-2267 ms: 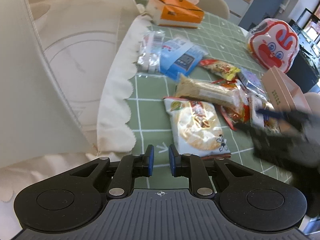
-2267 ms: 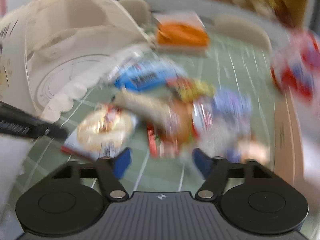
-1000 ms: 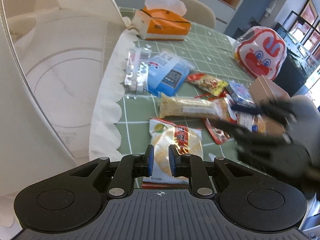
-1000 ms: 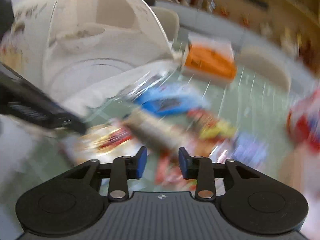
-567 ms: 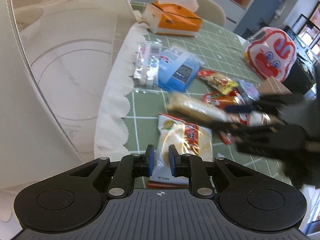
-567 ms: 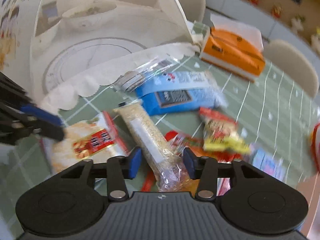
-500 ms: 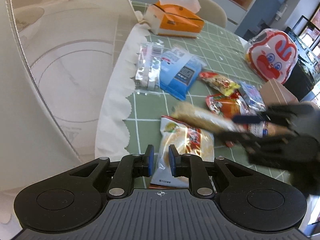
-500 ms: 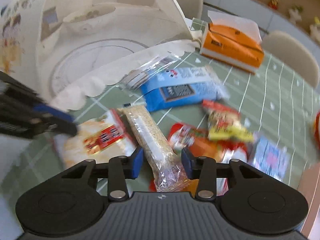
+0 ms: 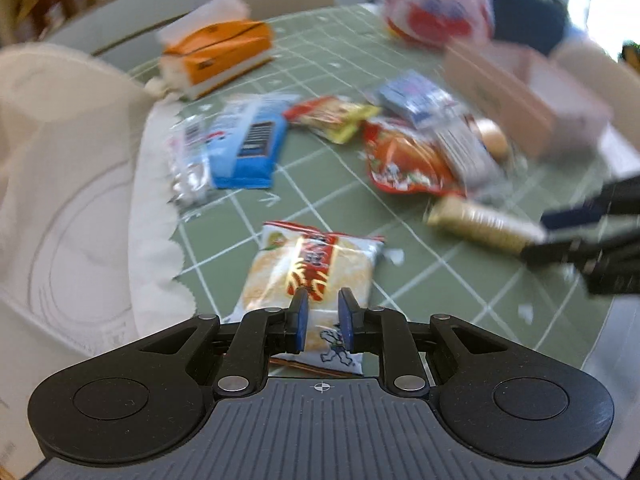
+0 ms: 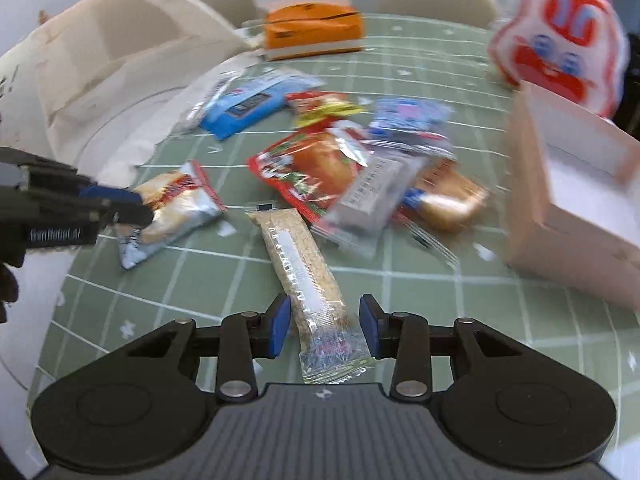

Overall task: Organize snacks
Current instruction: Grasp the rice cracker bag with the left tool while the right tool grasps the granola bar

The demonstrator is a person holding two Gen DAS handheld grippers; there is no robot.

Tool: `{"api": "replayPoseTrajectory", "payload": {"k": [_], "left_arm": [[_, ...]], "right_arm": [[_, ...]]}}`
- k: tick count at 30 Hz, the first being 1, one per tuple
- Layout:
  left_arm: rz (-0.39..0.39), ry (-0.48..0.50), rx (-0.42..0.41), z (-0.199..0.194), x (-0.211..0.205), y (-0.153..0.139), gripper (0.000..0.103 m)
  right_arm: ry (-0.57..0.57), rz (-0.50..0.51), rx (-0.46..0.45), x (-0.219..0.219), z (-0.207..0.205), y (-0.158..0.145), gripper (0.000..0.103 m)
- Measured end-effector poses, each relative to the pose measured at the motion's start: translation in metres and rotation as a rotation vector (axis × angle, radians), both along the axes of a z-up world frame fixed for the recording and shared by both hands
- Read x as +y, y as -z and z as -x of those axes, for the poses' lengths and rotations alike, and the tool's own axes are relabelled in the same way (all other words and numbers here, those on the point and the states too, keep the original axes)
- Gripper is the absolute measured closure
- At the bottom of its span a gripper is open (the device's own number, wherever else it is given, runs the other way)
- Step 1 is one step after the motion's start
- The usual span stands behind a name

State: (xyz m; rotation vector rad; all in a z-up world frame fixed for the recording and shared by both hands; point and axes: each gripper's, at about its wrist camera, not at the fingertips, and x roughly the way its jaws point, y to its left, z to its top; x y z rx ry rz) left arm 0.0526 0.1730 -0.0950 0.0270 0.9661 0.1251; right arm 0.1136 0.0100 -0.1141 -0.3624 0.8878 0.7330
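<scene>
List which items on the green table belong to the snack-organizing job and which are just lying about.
Part of the job:
- long clear-wrapped grain bar, between the right gripper fingers
- round rice-cracker packet, by the left gripper
- blue flat packet
- red foil pouch
- open pink cardboard box

Just lying about:
- orange tissue box
- cream scalloped cloth

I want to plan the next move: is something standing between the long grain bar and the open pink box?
Nothing visible blocks it. The grain bar lies between the right gripper jaws, and bare green tablecloth runs to the pink box; the snack pile sits farther back.
</scene>
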Motion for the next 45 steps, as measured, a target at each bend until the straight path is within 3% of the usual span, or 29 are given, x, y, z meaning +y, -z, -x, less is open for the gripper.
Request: {"api": "replayPoseTrajectory", "payload": {"k": [3,7,8,9,12,18,22,26,31,34,36,40,43,45], "left_arm": [[-0.031,0.042,0.011,-0.002,-0.008,0.002,0.083],[0.003,0.08,0.024,-0.005,-0.008,0.002,0.084],[0.048,0.099,0.035,-0.006,-0.006,0.003,0.078],[0.069,0.117,0.034,-0.005,-0.007,0.003,0.065],[0.086,0.163,0.037,-0.006,-0.013,0.004,0.048],[0.119,0.184,0.019,-0.003,-0.006,0.0,0.047],[0.027,0.148,0.005,0.0,0.013,-0.004,0.051],[0.111,0.181,0.038,-0.004,0.02,0.0,0.049],[0.122,0.223,0.039,-0.01,0.011,0.003,0.035],[0.13,0.191,0.025,-0.015,0.018,0.001,0.04],[0.082,0.156,0.028,-0.021,0.022,0.001,0.04],[0.075,0.166,0.027,-0.028,0.023,0.004,0.04],[0.077,0.19,0.037,-0.031,0.019,0.008,0.028],[0.075,0.215,0.039,-0.031,0.015,0.011,0.015]], "right_arm": [[0.022,-0.015,-0.004,-0.009,0.005,0.007,0.06],[0.04,-0.022,-0.015,-0.012,0.015,0.017,0.046],[0.042,-0.025,-0.03,-0.013,0.02,0.019,0.045],[0.046,-0.029,-0.04,-0.013,0.022,0.02,0.042],[0.068,-0.069,-0.06,-0.016,0.027,0.023,0.035],[0.063,-0.078,-0.082,-0.008,0.032,0.028,0.02],[0.053,-0.06,-0.12,-0.002,0.039,0.034,0.013],[0.06,-0.082,-0.156,-0.004,0.044,0.039,0.011],[0.053,-0.1,-0.175,-0.006,0.047,0.041,0.01],[0.049,-0.101,-0.175,-0.006,0.046,0.041,0.009],[0.046,-0.101,-0.175,-0.006,0.046,0.041,0.009],[0.046,-0.102,-0.176,-0.006,0.047,0.042,0.009],[0.044,-0.102,-0.176,-0.006,0.047,0.042,0.008],[0.039,-0.1,-0.174,-0.005,0.046,0.042,0.006]]}}
